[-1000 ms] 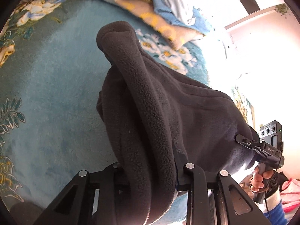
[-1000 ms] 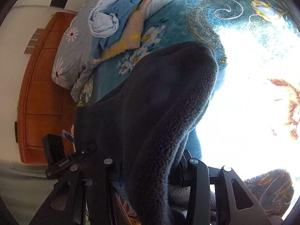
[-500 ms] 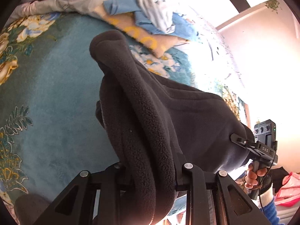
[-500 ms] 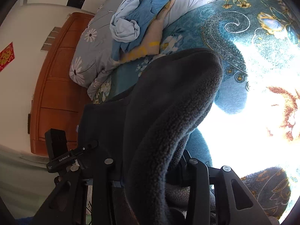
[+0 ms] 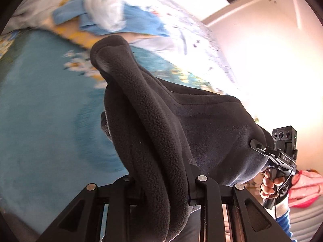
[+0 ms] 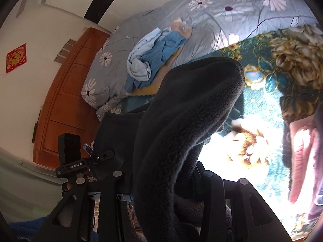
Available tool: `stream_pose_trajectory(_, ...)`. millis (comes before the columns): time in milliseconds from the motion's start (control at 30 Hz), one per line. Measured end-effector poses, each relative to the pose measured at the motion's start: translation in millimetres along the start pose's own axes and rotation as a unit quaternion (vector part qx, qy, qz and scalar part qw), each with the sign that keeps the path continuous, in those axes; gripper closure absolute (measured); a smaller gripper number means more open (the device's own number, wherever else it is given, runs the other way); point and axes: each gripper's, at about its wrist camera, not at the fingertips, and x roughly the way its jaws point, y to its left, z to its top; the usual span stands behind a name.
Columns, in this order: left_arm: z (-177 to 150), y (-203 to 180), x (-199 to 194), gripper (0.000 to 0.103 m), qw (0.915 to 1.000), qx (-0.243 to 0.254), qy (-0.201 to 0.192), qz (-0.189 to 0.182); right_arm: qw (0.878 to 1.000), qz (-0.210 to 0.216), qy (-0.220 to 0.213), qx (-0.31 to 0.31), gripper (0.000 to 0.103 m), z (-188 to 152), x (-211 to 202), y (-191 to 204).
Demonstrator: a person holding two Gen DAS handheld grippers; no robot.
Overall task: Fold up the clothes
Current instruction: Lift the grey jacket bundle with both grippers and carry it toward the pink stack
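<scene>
A dark grey fleece garment (image 5: 161, 121) hangs stretched between both grippers above the bed. In the left wrist view my left gripper (image 5: 163, 181) is shut on a thick rolled edge of it, and the fabric hides the fingertips. My right gripper (image 5: 260, 149) shows at the right, clamped on the garment's other end with a hand on its handle. In the right wrist view the fleece (image 6: 181, 121) bulges up between the jaws of the right gripper (image 6: 161, 179), which is shut on it. The left gripper (image 6: 101, 157) holds the far corner at lower left.
A teal floral blanket (image 5: 40, 111) covers the bed below. A pile of blue and white clothes (image 6: 153, 60) lies on a grey flowered quilt (image 6: 222, 10). A wooden headboard (image 6: 66, 100) stands at the left. A pink garment (image 6: 300, 161) lies at the right.
Both grippers have risen with the fleece still clamped. The bed has dropped away, and the quilt, clothes pile and wall show more. The left wrist view is now motion-blurred.
</scene>
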Motion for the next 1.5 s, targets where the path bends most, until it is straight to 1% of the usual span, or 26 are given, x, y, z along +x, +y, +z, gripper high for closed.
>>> stream_pose_trajectory(100, 6, -48, 12, 0.075, 0.9990, 0.032, 0.001, -0.030, 1.000, -0.014, -0.025, -0.011, 0.063, 9, -55, -4)
stream_pose_trajectory(200, 13, -99, 24, 0.075, 0.9963, 0.066, 0.003, -0.055, 0.998, -0.030, -0.052, -0.012, 0.063, 15, -111, -12)
stream_pose_trajectory(267, 19, -133, 35, 0.075, 0.9935, 0.086, 0.007, -0.074, 0.997, -0.041, -0.070, -0.010, 0.063, 17, -149, -20)
stream_pose_trajectory(367, 25, -189, 59, 0.075, 0.9870, 0.121, 0.019, -0.104, 0.994, -0.062, -0.092, -0.006, 0.063, 18, -208, -35)
stream_pose_trajectory(467, 12, -225, 72, 0.075, 0.9805, 0.143, 0.038, -0.130, 0.990, -0.090, -0.104, -0.001, 0.063, 18, -262, -55)
stream_pose_trajectory(600, -4, -276, 112, 0.075, 0.9726, 0.155, 0.067, -0.159, 0.985, -0.132, -0.112, -0.005, 0.063, 13, -322, -79)
stream_pose_trajectory(700, 0, -292, 157, 0.075, 0.9670, 0.163, 0.089, -0.174, 0.983, -0.143, -0.112, 0.001, 0.063, 8, -349, -106)
stream_pose_trajectory(767, 6, -307, 187, 0.075, 0.9634, 0.167, 0.104, -0.183, 0.984, -0.146, -0.103, 0.001, 0.063, 5, -367, -132)
stream_pose_trajectory(833, 2, -308, 207, 0.075, 0.9602, 0.175, 0.113, -0.186, 0.985, -0.144, -0.091, 0.009, 0.063, 12, -377, -162)
stream_pose_trajectory(933, -16, -301, 242, 0.075, 0.9613, 0.164, 0.121, -0.185, 0.988, -0.133, -0.077, 0.032, 0.063, 6, -362, -199)
stream_pose_trajectory(1000, -30, -288, 262, 0.075, 0.9653, 0.171, 0.111, -0.163, 0.988, -0.121, -0.073, 0.055, 0.063, 5, -348, -229)
stream_pose_trajectory(1033, -31, -279, 273, 0.075, 0.9674, 0.166, 0.114, -0.153, 0.989, -0.115, -0.071, 0.067, 0.063, 4, -341, -245)
stream_pose_trajectory(1133, -28, -250, 304, 0.075, 0.9728, 0.135, 0.133, -0.133, 0.985, -0.123, -0.055, 0.108, 0.062, -18, -313, -295)
stream_pose_trajectory(1200, -35, -232, 316, 0.073, 0.9748, 0.110, 0.144, -0.130, 0.983, -0.122, -0.054, 0.127, 0.061, -19, -295, -308)
stream_pose_trajectory(1267, -50, -244, 307, 0.071, 0.9734, 0.118, 0.148, -0.129, 0.982, -0.108, -0.067, 0.138, 0.061, -27, -288, -324)
stream_pose_trajectory(1333, -59, -255, 293, 0.069, 0.9726, 0.145, 0.139, -0.117, 0.981, -0.110, -0.075, 0.143, 0.060, -31, -284, -332)
stream_pose_trajectory(1367, -63, -259, 294, 0.069, 0.9716, 0.160, 0.135, -0.110, 0.980, -0.112, -0.079, 0.147, 0.060, -33, -283, -334)
stream_pose_trajectory(1433, -57, -259, 286, 0.068, 0.9716, 0.165, 0.132, -0.106, 0.978, -0.120, -0.083, 0.152, 0.059, -33, -281, -335)
stream_pose_trajectory(1500, -49, -257, 276, 0.066, 0.9721, 0.164, 0.131, -0.104, 0.976, -0.129, -0.084, 0.151, 0.055, -33, -278, -335)
